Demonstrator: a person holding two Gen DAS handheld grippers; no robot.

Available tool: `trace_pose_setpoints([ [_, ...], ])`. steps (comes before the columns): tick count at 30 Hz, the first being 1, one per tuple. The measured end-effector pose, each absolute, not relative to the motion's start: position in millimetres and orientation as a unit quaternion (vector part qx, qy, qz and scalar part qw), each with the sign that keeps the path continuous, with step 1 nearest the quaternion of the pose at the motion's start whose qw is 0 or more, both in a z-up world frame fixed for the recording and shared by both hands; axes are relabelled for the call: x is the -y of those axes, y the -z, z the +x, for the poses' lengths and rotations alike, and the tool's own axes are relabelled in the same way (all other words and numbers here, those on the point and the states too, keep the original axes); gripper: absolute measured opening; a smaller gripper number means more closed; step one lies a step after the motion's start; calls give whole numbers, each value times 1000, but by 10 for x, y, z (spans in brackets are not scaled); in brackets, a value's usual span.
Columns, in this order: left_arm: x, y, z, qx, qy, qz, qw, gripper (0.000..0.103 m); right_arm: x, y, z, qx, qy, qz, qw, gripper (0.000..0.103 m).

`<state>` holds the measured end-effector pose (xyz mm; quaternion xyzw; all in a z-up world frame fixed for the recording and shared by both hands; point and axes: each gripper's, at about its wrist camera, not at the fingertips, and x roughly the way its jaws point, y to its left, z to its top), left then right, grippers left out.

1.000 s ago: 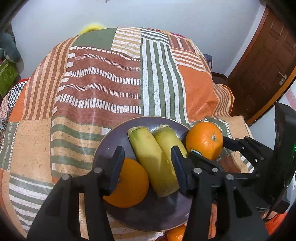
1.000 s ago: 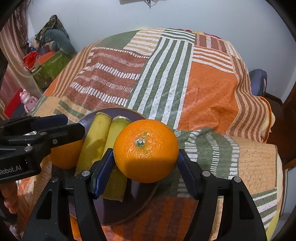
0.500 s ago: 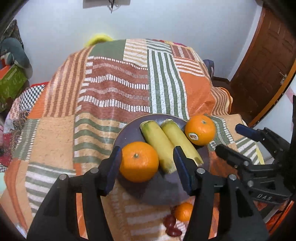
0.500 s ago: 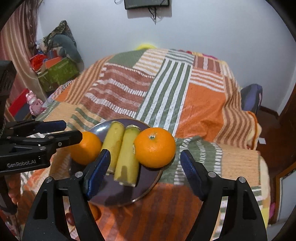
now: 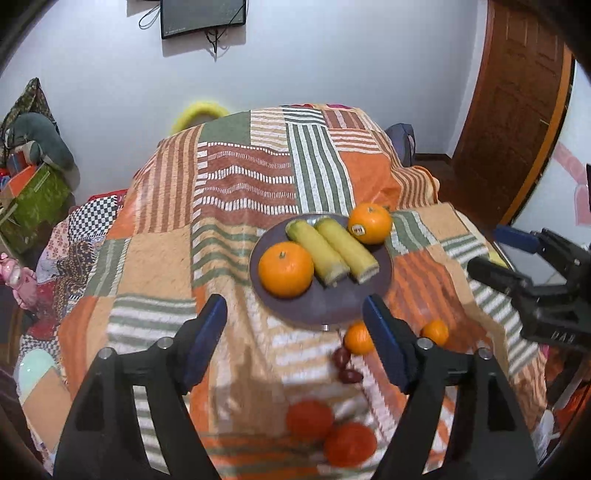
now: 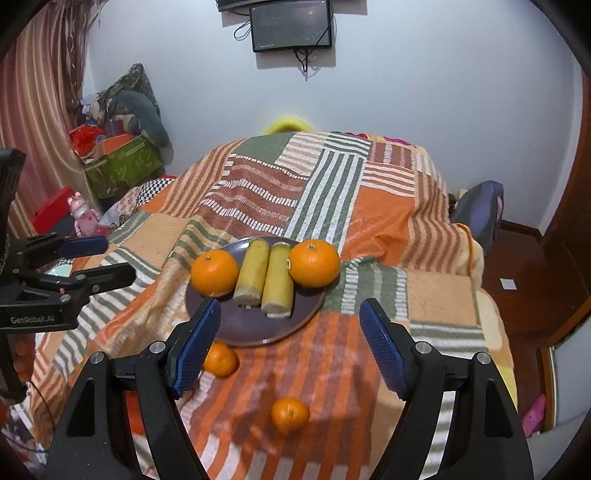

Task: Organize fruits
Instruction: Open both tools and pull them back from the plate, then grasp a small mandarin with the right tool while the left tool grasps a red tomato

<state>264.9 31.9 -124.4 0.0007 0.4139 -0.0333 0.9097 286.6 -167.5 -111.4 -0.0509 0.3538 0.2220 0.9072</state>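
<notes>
A dark purple plate [image 5: 325, 310] sits on a bed covered with a patchwork striped blanket [image 5: 243, 184]. On the plate lie two peeled-looking yellow banana pieces [image 5: 332, 247] side by side, touching each other, with one orange [image 5: 285, 268] against their left flank and a second orange [image 5: 369, 223], bearing a small sticker, at the plate's far right rim.

Off the plate, on the blanket nearer the cameras, two small mandarins [image 6: 219, 359] [image 6: 290, 413] lie apart from each other; the left wrist view also shows two dark red grape-like fruits [image 5: 345, 365] just beside one mandarin, and two blurred red-orange fruits [image 5: 330, 432] touching each other closer in.

The left gripper [image 5: 295, 336] hangs above the blanket in front of the plate, its jaws spread wide and holding nothing. The right gripper [image 6: 290, 341] likewise hangs before the plate, jaws spread and bare.

A wall-mounted screen [image 6: 291, 26] hangs on the far wall, and a green box [image 6: 122, 162] stands at the left.
</notes>
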Motion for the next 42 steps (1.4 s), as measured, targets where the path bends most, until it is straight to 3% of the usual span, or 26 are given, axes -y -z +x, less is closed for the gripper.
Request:
trace_pose_setpoints([
  [10, -395, 1669, 2229, -464, 39, -6, 885, 80, 1760, 1311, 2531, -382, -209, -41, 899, 75],
  [17, -431, 2069, 2195, -511, 47, -29, 858, 69, 1799, 1589, 2440, -413, -203, -43, 887, 75],
  [28, -402, 2233, 2312, -528, 49, -57, 846, 69, 1815, 1967, 2576, -451, -200, -29, 870, 74],
  [31, -387, 2259, 2345, -530, 50, -61, 844, 69, 1796, 2046, 2636, -460, -204, -25, 864, 67],
  [42, -365, 2279, 2410, -541, 82, -83, 833, 50, 1723, 2217, 2818, -480, -216, -18, 850, 36],
])
